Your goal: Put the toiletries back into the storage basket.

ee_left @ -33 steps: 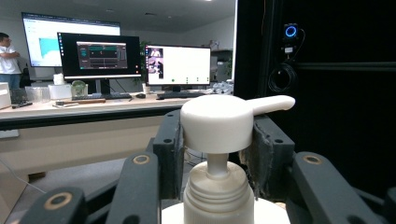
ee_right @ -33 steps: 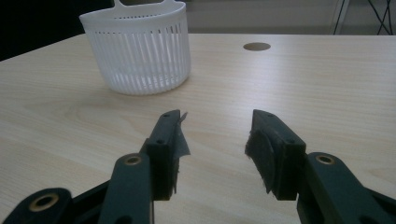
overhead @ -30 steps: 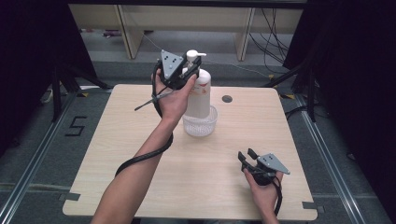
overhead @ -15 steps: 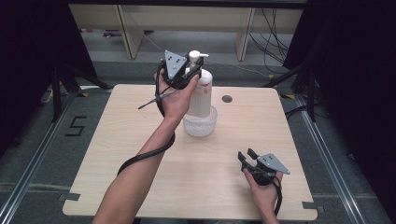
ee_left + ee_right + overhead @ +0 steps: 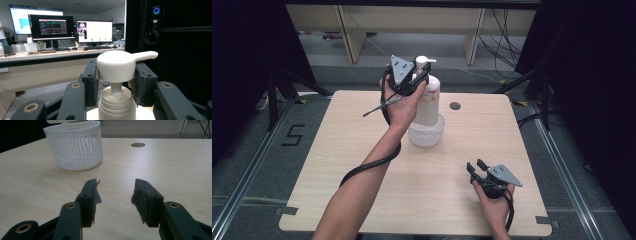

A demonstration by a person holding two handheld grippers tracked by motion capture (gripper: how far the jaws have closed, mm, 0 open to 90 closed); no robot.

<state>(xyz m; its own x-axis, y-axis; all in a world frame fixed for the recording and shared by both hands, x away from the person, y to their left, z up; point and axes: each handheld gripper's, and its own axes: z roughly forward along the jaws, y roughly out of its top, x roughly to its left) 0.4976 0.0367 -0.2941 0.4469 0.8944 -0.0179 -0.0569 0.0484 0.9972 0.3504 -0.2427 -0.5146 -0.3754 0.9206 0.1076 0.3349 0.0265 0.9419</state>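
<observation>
While the white plastic pump bottle (image 5: 428, 100) stands in the white slotted basket (image 5: 427, 134) mid-worktop (image 5: 362, 165), the left hand-held gripper (image 5: 416, 75) clamps its pump head; the right hand-held gripper (image 5: 476, 167) rests at five o'clock, jaws wide.

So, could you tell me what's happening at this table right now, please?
A person is working with a hand-held gripper in each hand. The left hand-held gripper is up at the white pump bottle, its jaws on either side of the pump head. The bottle stands in a small white basket. The right hand-held gripper rests open near the table's front edge, holding nothing.
</observation>
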